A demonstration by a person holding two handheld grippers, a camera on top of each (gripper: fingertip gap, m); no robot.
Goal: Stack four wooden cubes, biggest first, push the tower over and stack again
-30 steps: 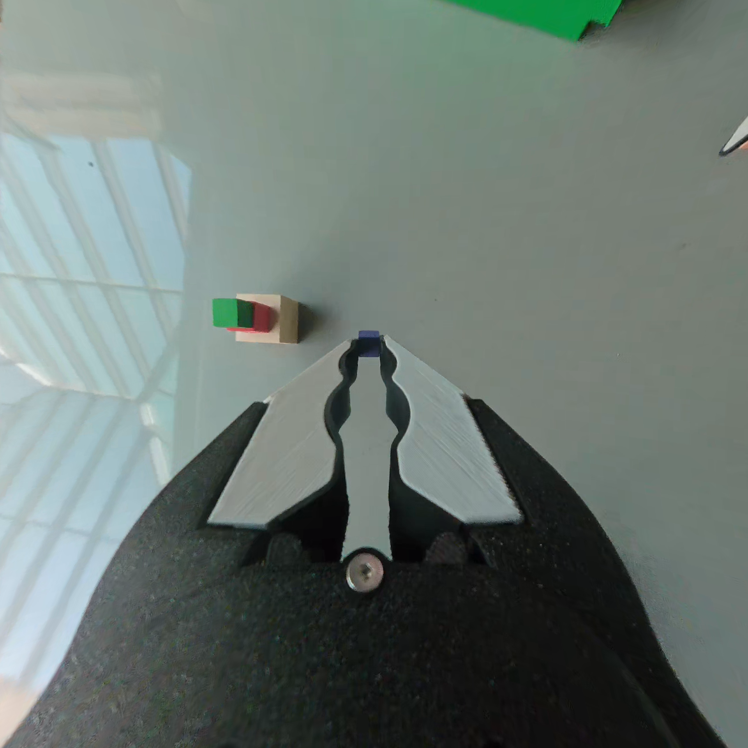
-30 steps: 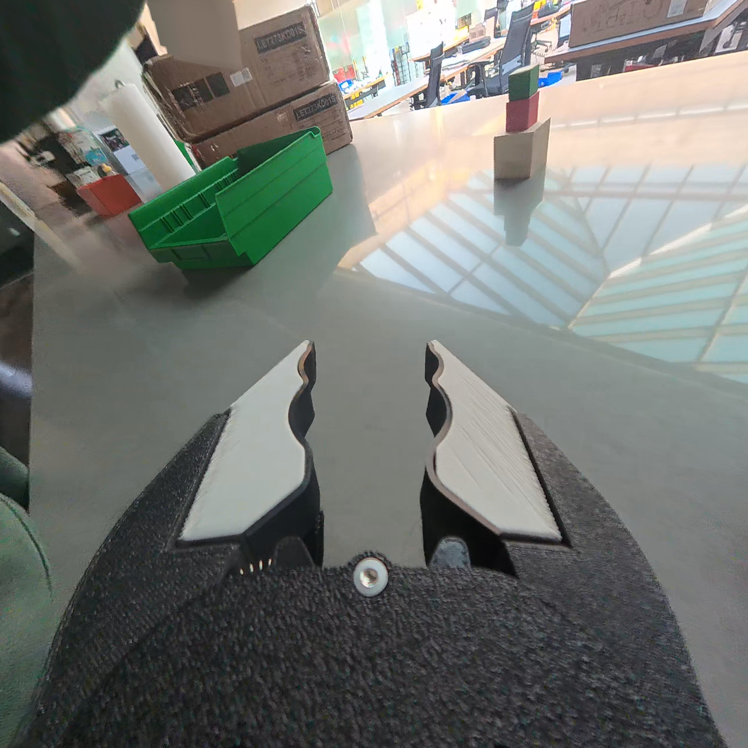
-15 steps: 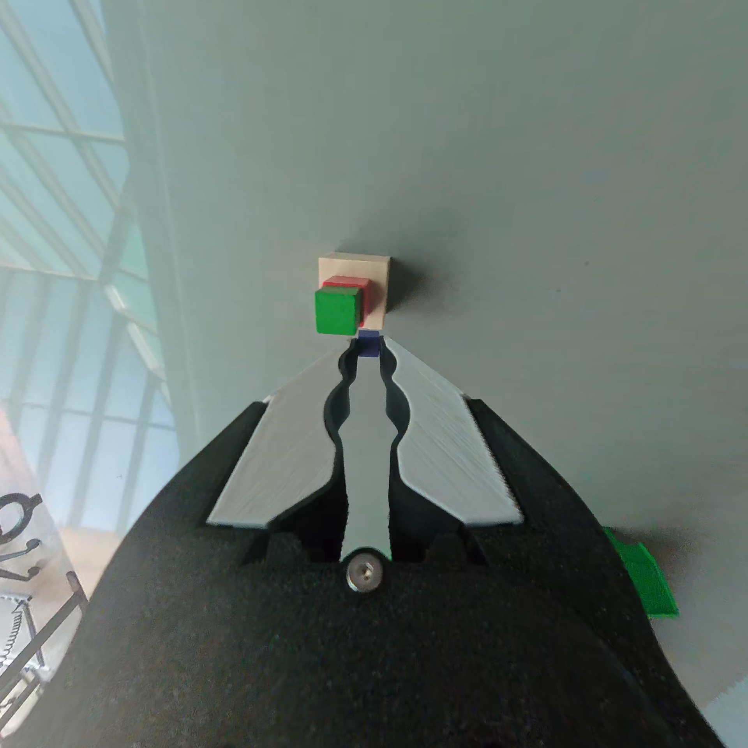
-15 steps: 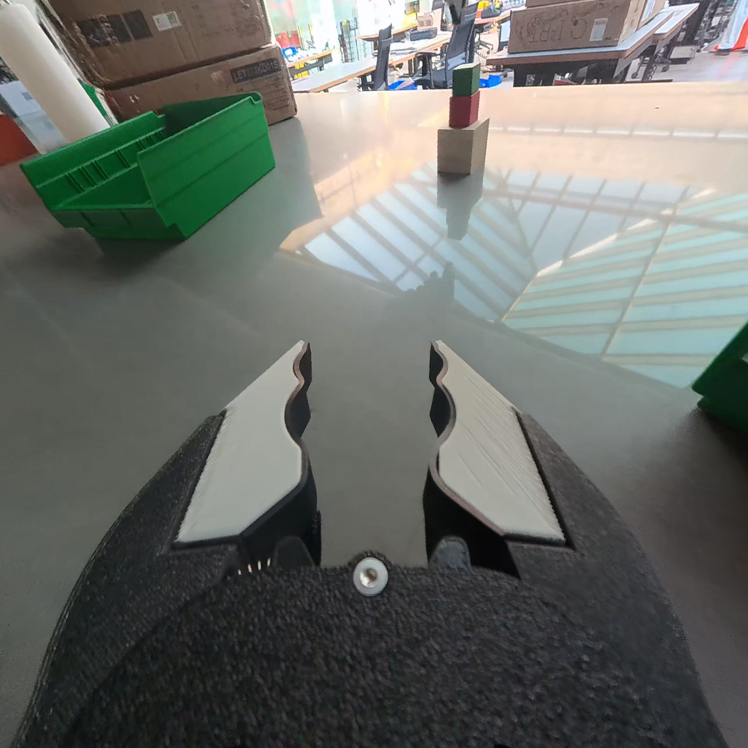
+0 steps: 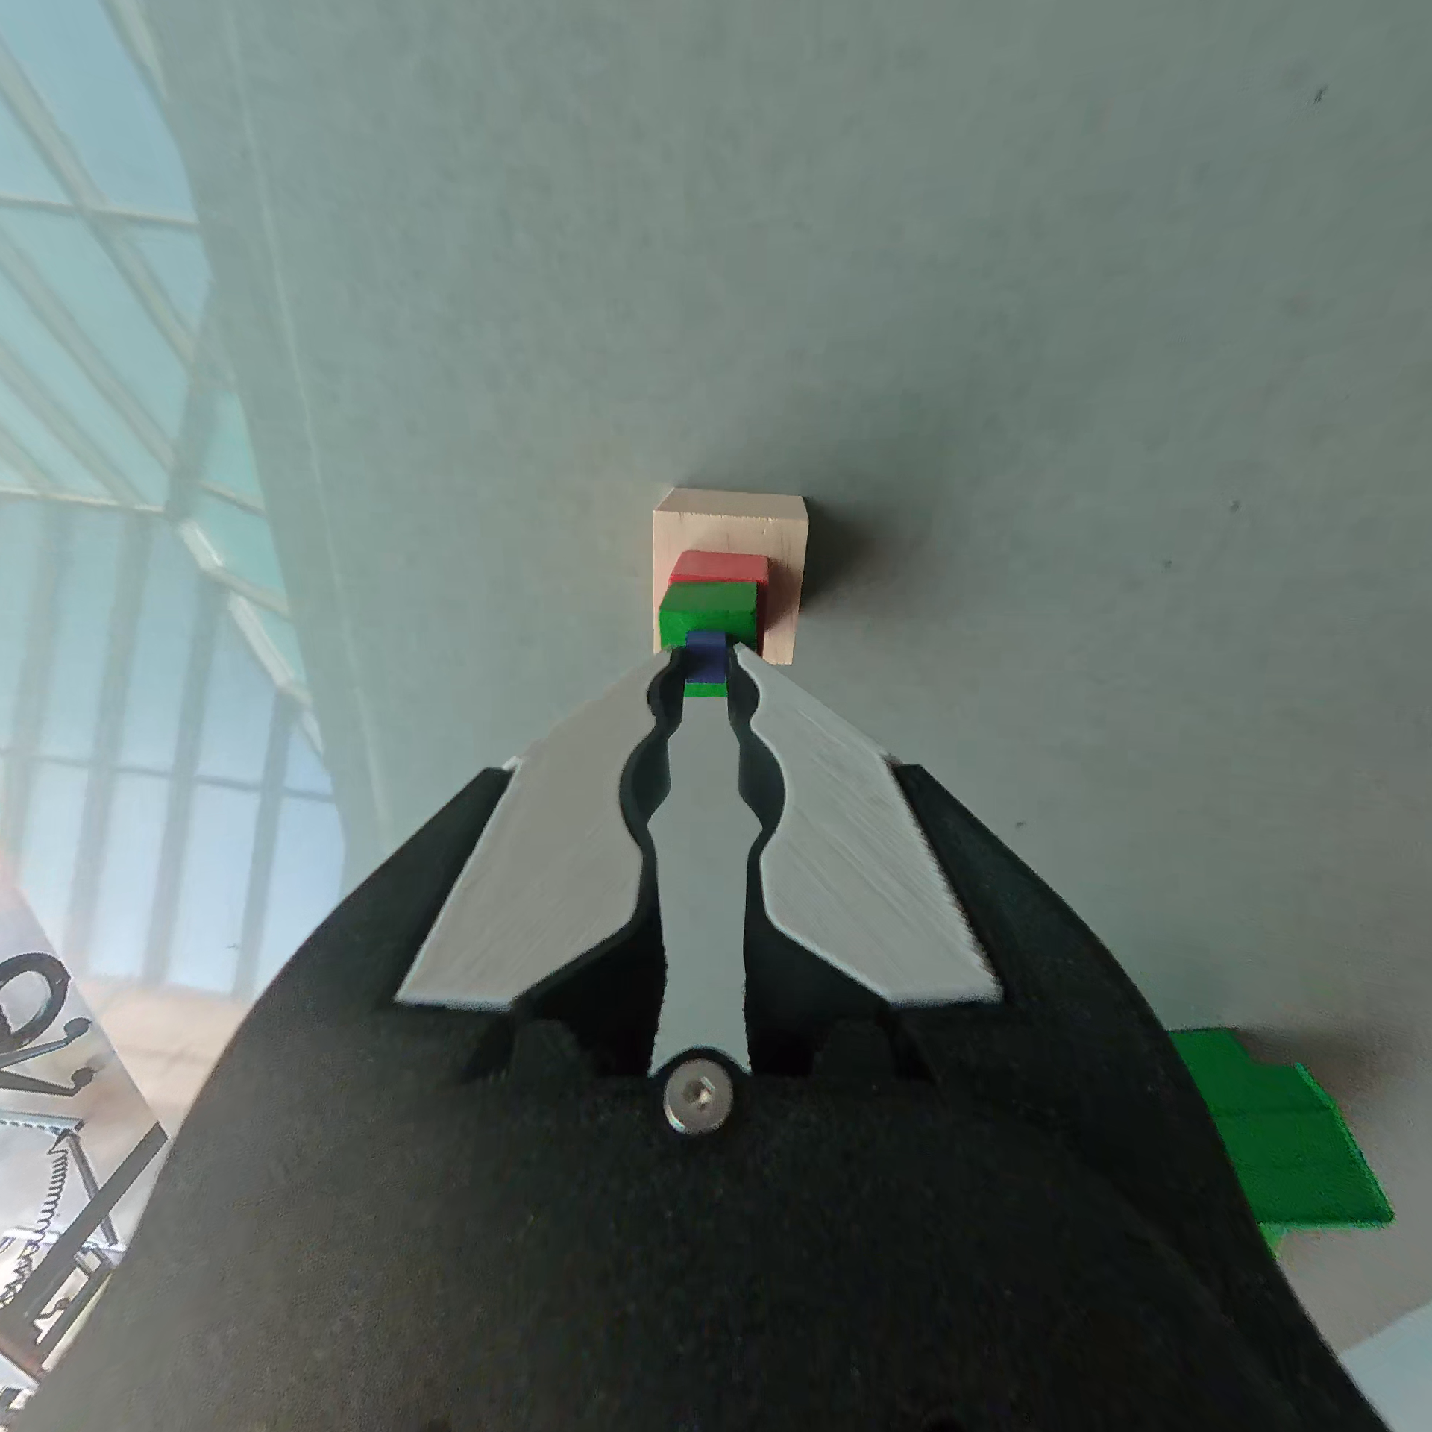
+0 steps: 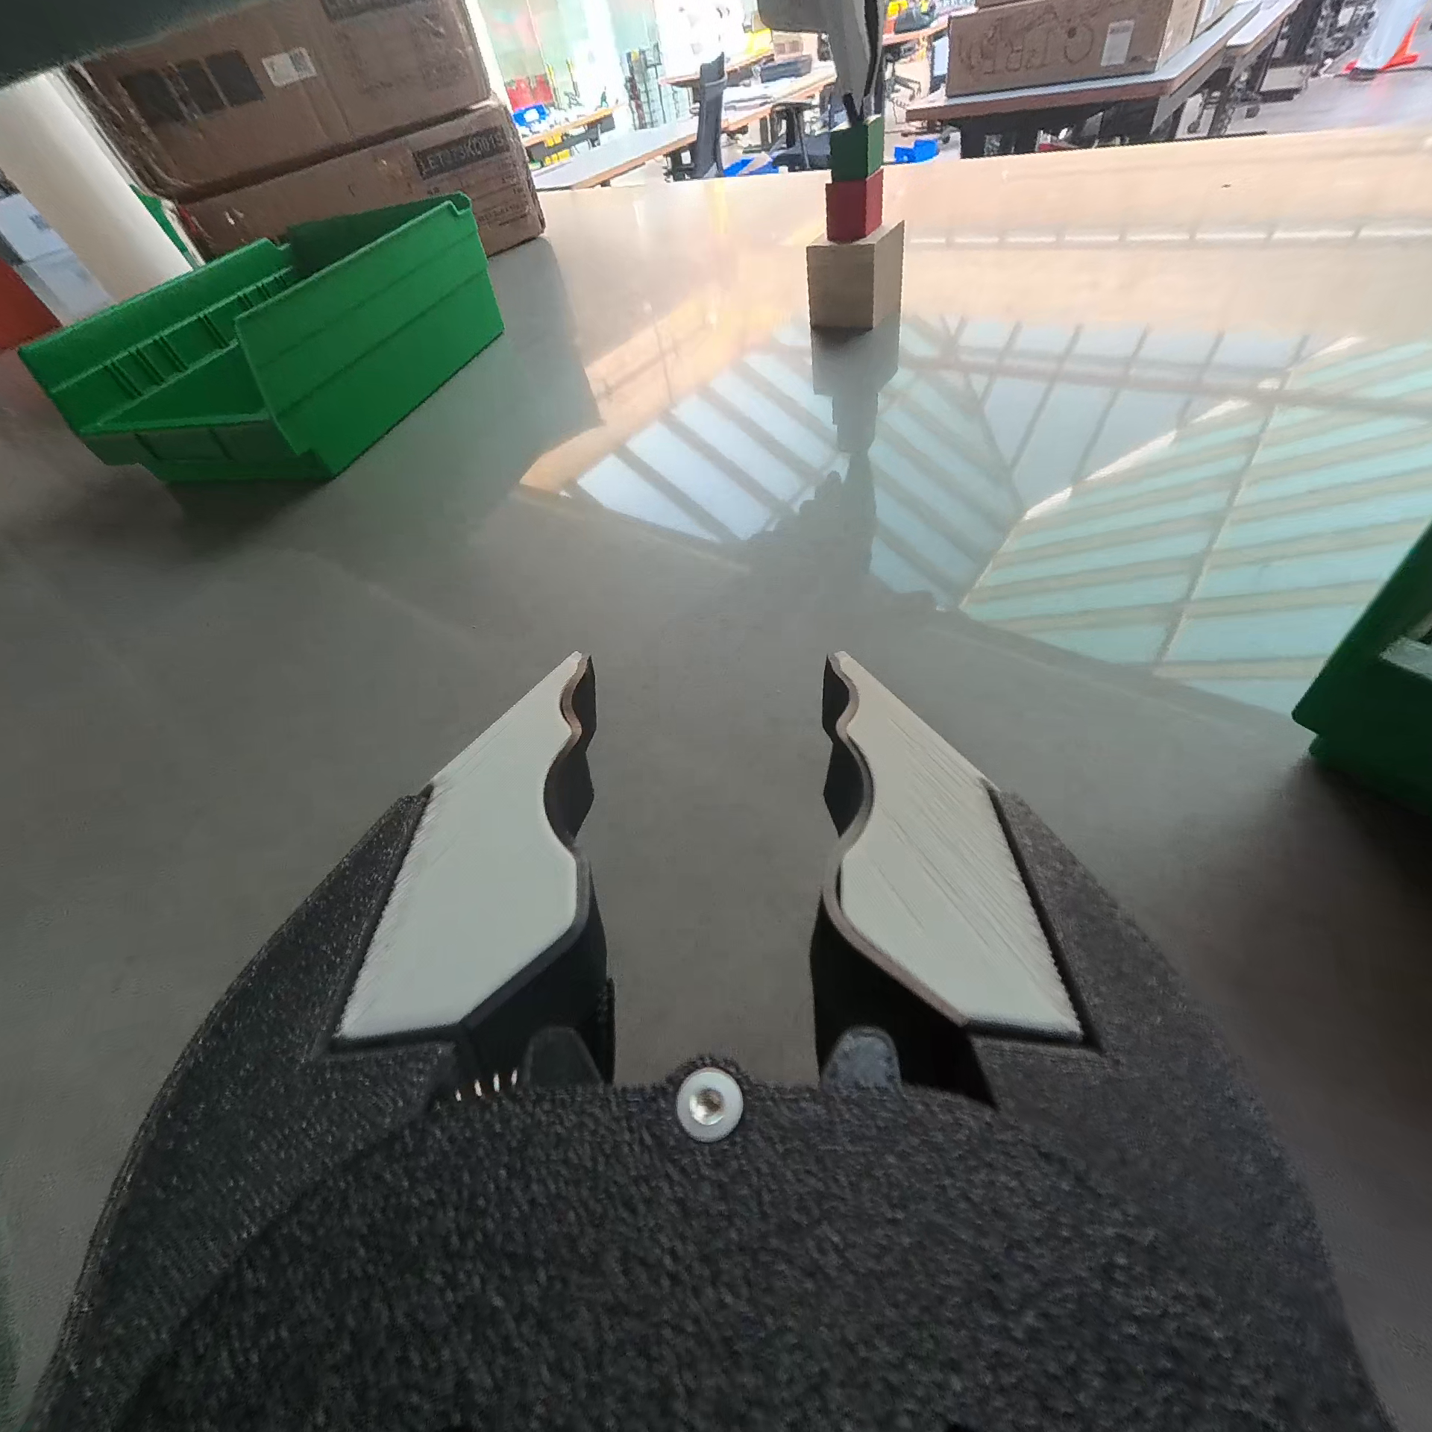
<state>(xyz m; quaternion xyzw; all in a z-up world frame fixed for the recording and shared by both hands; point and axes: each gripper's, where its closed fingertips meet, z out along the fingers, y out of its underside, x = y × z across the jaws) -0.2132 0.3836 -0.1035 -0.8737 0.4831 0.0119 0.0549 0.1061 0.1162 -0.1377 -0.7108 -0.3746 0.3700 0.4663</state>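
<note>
Glossy grey table (image 6: 310, 620) with green bin (image 6: 271, 349), wooden block (image 6: 852, 279).

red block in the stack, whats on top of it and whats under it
A green block sits on the red block, and a pale wooden block lies under it. Over the green block, the left tongs grip a small blue block; whether it touches is hidden.

Left claw (image 5: 706, 659) pinched nearly closed; right claw (image 6: 709, 686) spread.

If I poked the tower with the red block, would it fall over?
Probably the top would. The red block and green block are small, stacked narrow and tall on the wooden block, so they look tippy. The wooden block is wider and sits flat on the glossy table; it might slide rather than tip.
</note>
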